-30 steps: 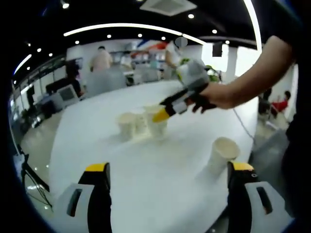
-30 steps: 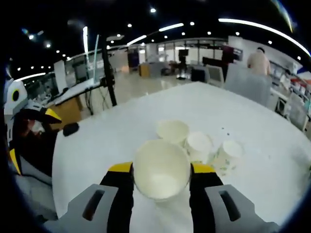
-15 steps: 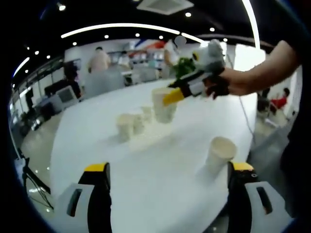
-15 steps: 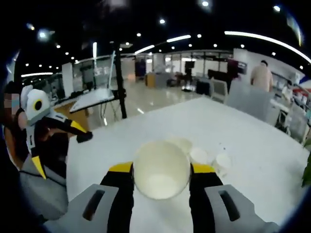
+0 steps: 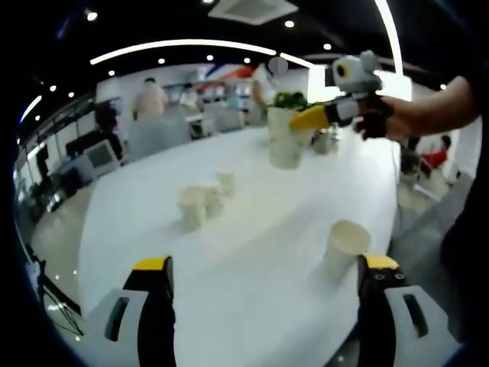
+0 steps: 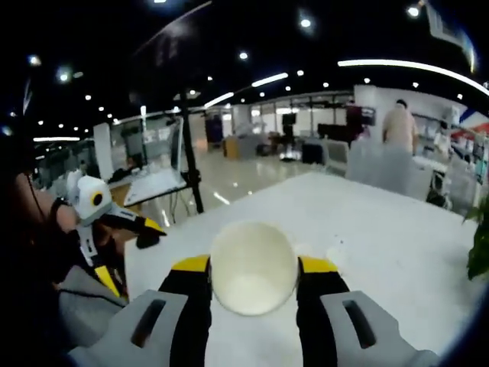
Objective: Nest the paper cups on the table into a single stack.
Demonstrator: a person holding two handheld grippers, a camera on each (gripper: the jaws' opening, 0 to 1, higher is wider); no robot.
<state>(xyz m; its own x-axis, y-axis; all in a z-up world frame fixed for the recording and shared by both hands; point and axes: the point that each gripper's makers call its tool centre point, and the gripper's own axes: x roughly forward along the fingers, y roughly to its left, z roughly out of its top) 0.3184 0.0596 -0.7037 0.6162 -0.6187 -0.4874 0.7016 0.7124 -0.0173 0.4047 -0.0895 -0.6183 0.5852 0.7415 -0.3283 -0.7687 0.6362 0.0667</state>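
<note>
R gripper (image 6: 254, 277) jaws clamped on a paper cup (image 6: 254, 267), held above the table (image 5: 252, 252). L gripper (image 5: 263, 277) jaws wide apart w/ nothing between; lone cup (image 5: 344, 246) near the table's edge, three cups (image 5: 202, 200) clustered mid-table.

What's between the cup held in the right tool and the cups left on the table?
Nothing visible. In the left gripper view the right tool holds the held cup in the air above the table; only open air and bare tabletop separate it from the cluster of cups. The lone cup stands off to the side.
</note>
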